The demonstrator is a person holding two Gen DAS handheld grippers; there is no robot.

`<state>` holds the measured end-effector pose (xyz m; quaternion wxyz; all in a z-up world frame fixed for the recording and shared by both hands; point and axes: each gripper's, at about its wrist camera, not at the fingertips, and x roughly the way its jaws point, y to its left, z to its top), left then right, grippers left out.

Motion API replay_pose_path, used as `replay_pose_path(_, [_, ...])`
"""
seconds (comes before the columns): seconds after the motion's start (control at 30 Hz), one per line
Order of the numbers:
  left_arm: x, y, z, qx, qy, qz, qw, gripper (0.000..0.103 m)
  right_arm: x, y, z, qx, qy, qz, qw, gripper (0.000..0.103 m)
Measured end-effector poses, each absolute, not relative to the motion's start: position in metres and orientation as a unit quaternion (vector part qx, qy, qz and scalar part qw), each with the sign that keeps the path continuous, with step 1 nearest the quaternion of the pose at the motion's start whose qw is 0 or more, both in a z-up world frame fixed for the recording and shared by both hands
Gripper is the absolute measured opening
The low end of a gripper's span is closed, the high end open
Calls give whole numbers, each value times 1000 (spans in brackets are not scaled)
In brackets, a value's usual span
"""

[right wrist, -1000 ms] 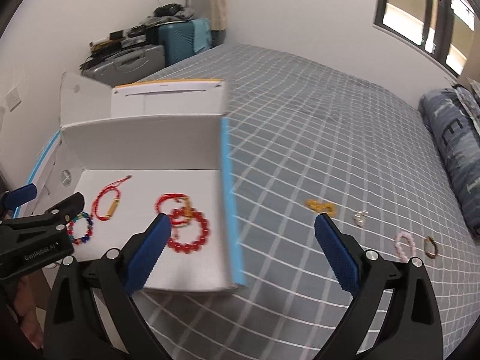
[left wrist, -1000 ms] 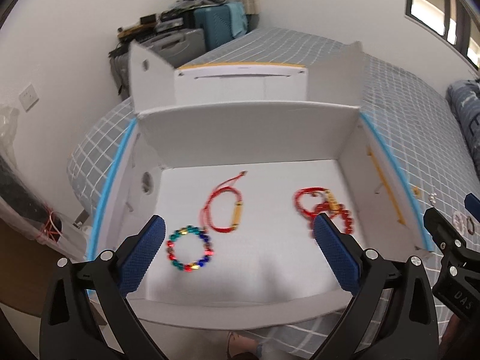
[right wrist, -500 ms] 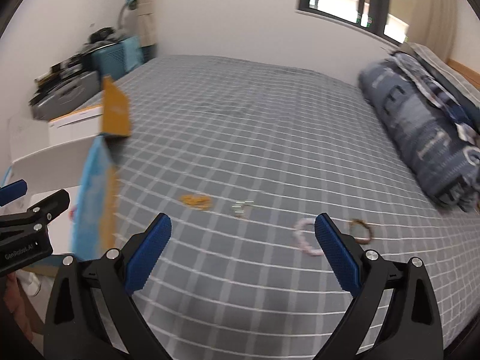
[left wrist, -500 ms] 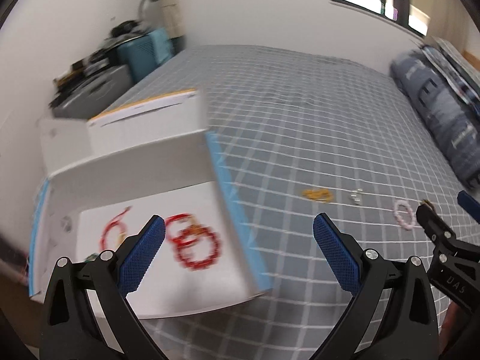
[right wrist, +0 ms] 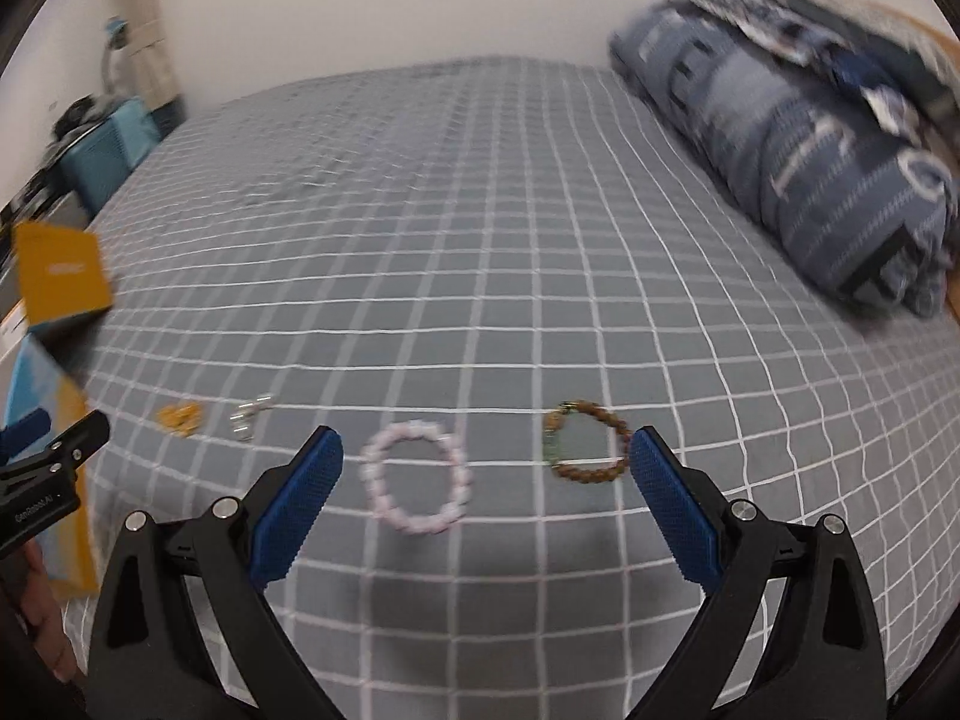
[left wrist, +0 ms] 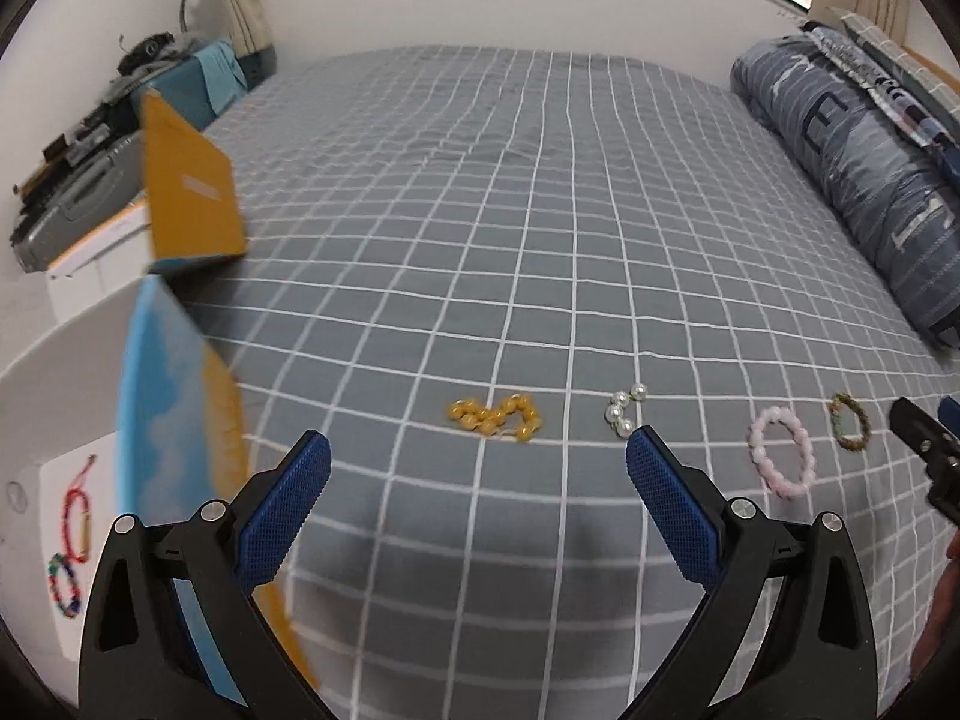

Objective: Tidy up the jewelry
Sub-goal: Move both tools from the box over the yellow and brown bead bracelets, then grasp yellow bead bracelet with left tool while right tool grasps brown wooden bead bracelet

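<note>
Several bracelets lie in a row on the grey checked bedspread: a yellow bead bracelet [left wrist: 497,417], a white pearl bracelet [left wrist: 623,410], a pink bead bracelet [left wrist: 781,460] and a brown bead bracelet [left wrist: 849,429]. My left gripper [left wrist: 477,489] is open and empty, just short of the yellow one. My right gripper [right wrist: 485,489] is open and empty above the pink bracelet [right wrist: 415,484], with the brown bracelet [right wrist: 585,441] by its right finger. The white box [left wrist: 66,396] at left holds a red cord bracelet [left wrist: 79,513] and a multicoloured bead bracelet [left wrist: 63,583].
The box's blue and yellow side flap [left wrist: 174,420] stands between the box floor and the bedspread. A folded blue quilt [right wrist: 798,138] lies at the far right. Suitcases [left wrist: 90,180] and clutter stand beyond the bed at left.
Both grippers swung right, away from the box, over the bedspread. The loose bracelets are now close in front; the box has slid to the left edge of both views.
</note>
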<state>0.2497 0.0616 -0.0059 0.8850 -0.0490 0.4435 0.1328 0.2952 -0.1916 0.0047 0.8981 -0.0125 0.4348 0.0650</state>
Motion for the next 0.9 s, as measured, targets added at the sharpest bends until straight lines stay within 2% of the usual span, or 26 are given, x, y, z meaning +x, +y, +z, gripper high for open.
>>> replay_pose_path(0.33, [304, 77, -57, -69, 474, 131, 868, 97, 332, -201, -45, -12, 468, 32, 883, 92])
replay_pose_path(0.9, [330, 77, -88, -68, 507, 138, 848, 96, 356, -215, -95, -2, 516, 33, 856, 92])
